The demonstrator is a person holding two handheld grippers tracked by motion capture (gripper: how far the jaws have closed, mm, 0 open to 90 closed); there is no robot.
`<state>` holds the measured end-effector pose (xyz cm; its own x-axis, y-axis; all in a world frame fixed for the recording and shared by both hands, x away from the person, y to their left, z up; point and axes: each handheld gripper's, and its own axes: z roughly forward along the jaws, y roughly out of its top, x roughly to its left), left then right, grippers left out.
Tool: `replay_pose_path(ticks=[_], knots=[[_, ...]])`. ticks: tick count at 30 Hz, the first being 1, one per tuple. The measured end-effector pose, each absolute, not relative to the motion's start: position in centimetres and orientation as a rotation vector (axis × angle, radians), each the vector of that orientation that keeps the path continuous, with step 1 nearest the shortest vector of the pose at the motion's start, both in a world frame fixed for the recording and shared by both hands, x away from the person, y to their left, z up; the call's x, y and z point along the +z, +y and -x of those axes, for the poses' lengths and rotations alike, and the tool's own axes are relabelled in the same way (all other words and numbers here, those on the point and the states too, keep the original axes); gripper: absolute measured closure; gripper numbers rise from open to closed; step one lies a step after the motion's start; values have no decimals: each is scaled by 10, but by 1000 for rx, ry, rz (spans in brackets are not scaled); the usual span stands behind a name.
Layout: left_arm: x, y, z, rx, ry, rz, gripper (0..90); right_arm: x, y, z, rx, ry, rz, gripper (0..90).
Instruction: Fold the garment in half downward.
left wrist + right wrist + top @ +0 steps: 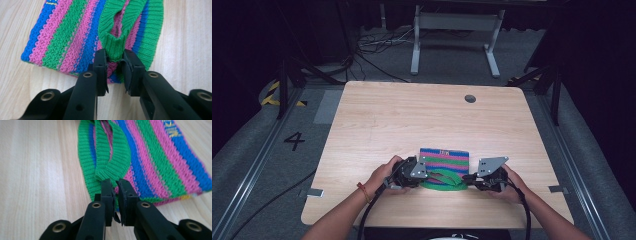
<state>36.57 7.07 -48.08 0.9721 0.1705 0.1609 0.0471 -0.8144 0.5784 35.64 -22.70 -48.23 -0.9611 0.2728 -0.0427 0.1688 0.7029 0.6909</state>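
From the high view, one knitted bag striped blue, pink and green (444, 161) lies flat on the light wooden table (412, 120), between the left tool (424, 175) and right tool (468, 178), its green opening toward the person.

In the left gripper view, the left tool (114, 61), part open, pinches a green knitted handle loop (113, 45).

In the right gripper view, the right tool (115, 185), nearly closed, grips the green rim (87, 170).

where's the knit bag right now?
In the high view, the striped knit bag lies flat near the table's front edge, between the left claw and the right claw, each pinching its green rim.
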Motion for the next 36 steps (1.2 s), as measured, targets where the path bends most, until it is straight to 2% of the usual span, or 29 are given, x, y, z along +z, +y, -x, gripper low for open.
replay_pose_path(ticks=[3,4,6,8,10,12,14,16,18,20,22,23,26,31,36], knots=[[-478,71,-363,276,149,-2520,676,-483,-229,-356,1107,2747,-377,782],[-476,73,-363,263,158,-2509,630,-481,-230,-355,1134,2731,-388,769],[-473,74,-362,268,172,-2496,599,-476,-229,-353,1181,2704,-399,715],[-467,76,-361,269,189,-2466,496,-471,-225,-351,1192,2682,-394,676],[-461,78,-360,272,218,-2421,435,-469,-219,-349,1201,2678,-398,633],[-457,81,-363,256,280,-2351,399,-471,-214,-349,1186,2683,-402,607],[-458,79,-368,252,334,-2337,402,-474,-209,-351,1182,2691,-414,582],[-461,77,-370,241,341,-2348,424,-476,-207,-352,1173,2691,-421,582],[-468,72,-373,212,321,-2383,457,-481,-204,-354,1151,2701,-433,619],[-475,67,-372,201,291,-2430,511,-486,-203,-355,1096,2717,-431,690],[-480,65,-372,191,276,-2452,604,-488,-203,-355,1089,2714,-430,709],[-484,63,-369,192,260,-2474,604,-488,-205,-356,1097,2711,-439,742],[-482,61,-368,230,224,-2473,701,-486,-206,-356,1084,2696,-439,848],[-475,61,-365,232,202,-2446,828,-481,-208,-355,1089,2684,-415,877],[-467,61,-360,218,160,-2435,842,-465,-213,-350,1140,2676,-389,875]])
